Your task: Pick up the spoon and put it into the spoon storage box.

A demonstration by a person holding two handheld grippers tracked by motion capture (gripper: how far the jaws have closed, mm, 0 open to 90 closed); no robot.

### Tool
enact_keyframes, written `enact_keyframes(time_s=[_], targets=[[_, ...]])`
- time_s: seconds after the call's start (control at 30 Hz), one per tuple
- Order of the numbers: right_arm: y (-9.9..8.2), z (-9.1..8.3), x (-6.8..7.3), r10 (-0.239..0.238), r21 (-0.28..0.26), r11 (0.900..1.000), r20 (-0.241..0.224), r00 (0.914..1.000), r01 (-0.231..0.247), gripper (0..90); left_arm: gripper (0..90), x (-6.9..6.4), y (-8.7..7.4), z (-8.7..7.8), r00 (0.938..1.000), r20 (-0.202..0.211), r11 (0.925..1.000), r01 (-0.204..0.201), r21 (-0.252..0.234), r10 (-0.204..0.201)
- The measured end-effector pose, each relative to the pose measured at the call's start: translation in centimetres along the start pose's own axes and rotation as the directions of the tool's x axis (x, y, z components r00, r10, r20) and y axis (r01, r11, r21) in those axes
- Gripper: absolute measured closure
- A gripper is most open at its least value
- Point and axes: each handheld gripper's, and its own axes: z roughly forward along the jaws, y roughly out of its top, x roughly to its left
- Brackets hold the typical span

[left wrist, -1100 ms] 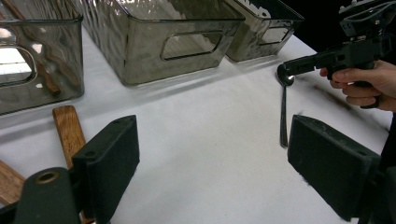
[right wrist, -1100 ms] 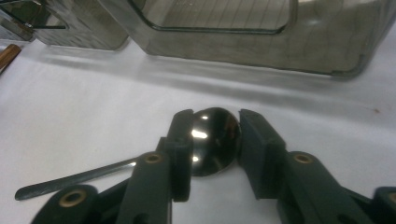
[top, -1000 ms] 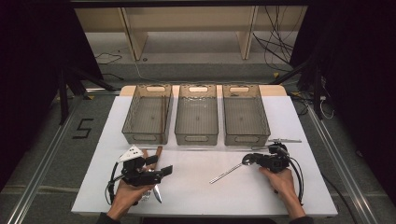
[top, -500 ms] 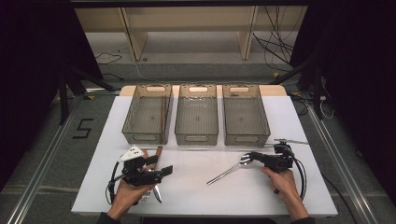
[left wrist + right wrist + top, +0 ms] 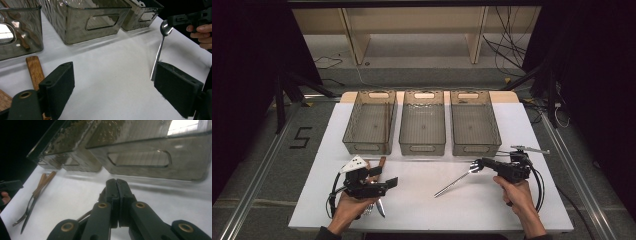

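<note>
A metal spoon [image 5: 454,183] slants from the white tabletop [image 5: 422,215] up to my right gripper [image 5: 479,163]. The jaws have just been closing and are now shut on the spoon's bowl [image 5: 165,27], while the handle tip rests on the table. In the right gripper view the jaws [image 5: 116,182] meet flat, with the spoon's handle [image 5: 84,215] showing beneath them. My left gripper [image 5: 384,176] sits at the front left, open [image 5: 113,68] with nothing between its pads. Wooden-handled cutlery [image 5: 381,163] lies under and beside it.
Three clear grey bins stand in a row at the back: left [image 5: 370,125], middle [image 5: 423,125], right [image 5: 474,125]. The left bin holds a wooden-handled piece [image 5: 17,35]. A wooden-handled fork and knife [image 5: 37,192] lie near the left hand.
The right gripper has closed on the spoon's bowl and risen slightly, lifting that end while the handle tip stays on the table. The left gripper has kept still.
</note>
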Motion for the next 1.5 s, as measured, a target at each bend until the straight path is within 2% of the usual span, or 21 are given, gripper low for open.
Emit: enact_keyframes(time_s=[0.37, 0.5, 0.6, 0.8, 0.83, 0.93, 1.1, 1.3, 1.33, 1.43, 1.5], targets=[[1.0, -1.1, 1.7, -0.043, -0.060, 0.9973, -0.038, 0.9984, 0.041, 90.0, 16.6, -0.6, 0.4, 0.3, 0.9997, 0.021, 0.9998, -0.012, 0.013, 0.012], [1.2, -1.2, 2.5, -0.056, -0.068, 0.9963, -0.057, 0.9968, 0.053, 90.0, 16.9, -1.7, 1.2, 0.9, 0.9979, 0.050, 0.9989, -0.041, 0.021, 0.040], [1.2, -1.1, 3.0, -0.067, -0.065, 0.9959, -0.063, 0.9958, 0.063, 90.0, 17.4, -2.9, 1.9, 1.8, 0.9940, 0.079, 0.9961, -0.080, 0.039, 0.076], [1.1, -0.6, 4.0, -0.097, -0.054, 0.9942, -0.072, 0.9926, 0.093, 90.0, 19.8, -5.5, 3.2, 4.1, 0.9806, 0.126, 0.9826, -0.162, 0.091, 0.150], [1.1, -0.6, 4.2, -0.103, -0.051, 0.9938, -0.075, 0.9919, 0.099, 90.0, 20.5, -5.9, 3.4, 4.5, 0.9763, 0.136, 0.9773, -0.183, 0.106, 0.168], [1.0, -0.4, 4.8, -0.118, -0.047, 0.9923, -0.085, 0.9893, 0.115, 90.0, 22.5, -6.8, 3.7, 5.6, 0.9712, 0.149, 0.9696, -0.206, 0.132, 0.186], [1.0, 0.0, 5.8, -0.148, -0.040, 0.9886, -0.092, 0.9847, 0.145, 90.0, 27.4, -7.7, 3.9, 7.1, 0.9639, 0.176, 0.9582, -0.230, 0.170, 0.200], [0.7, 0.5, 6.5, -0.165, -0.029, 0.9862, -0.106, 0.9805, 0.163, 90.0, 36.5, -8.5, 4.0, 8.3, 0.9547, 0.207, 0.9485, -0.253, 0.190, 0.213], [0.7, 0.6, 6.6, -0.170, -0.028, 0.9855, -0.108, 0.9796, 0.168, 90.0, 38.1, -8.6, 4.0, 8.5, 0.9548, 0.208, 0.9483, -0.253, 0.192, 0.213], [0.6, 0.7, 6.9, -0.173, -0.023, 0.9849, -0.114, 0.9783, 0.171, 90.0, 44.2, -8.9, 4.1, 9.1, 0.9510, 0.217, 0.9410, -0.266, 0.209, 0.221], [0.5, 0.8, 7.1, -0.176, -0.022, 0.9843, -0.122, 0.9767, 0.175, 90.0, 48.9, -9.1, 4.1, 9.4, 0.9458, 0.228, 0.9346, -0.281, 0.218, 0.231]])
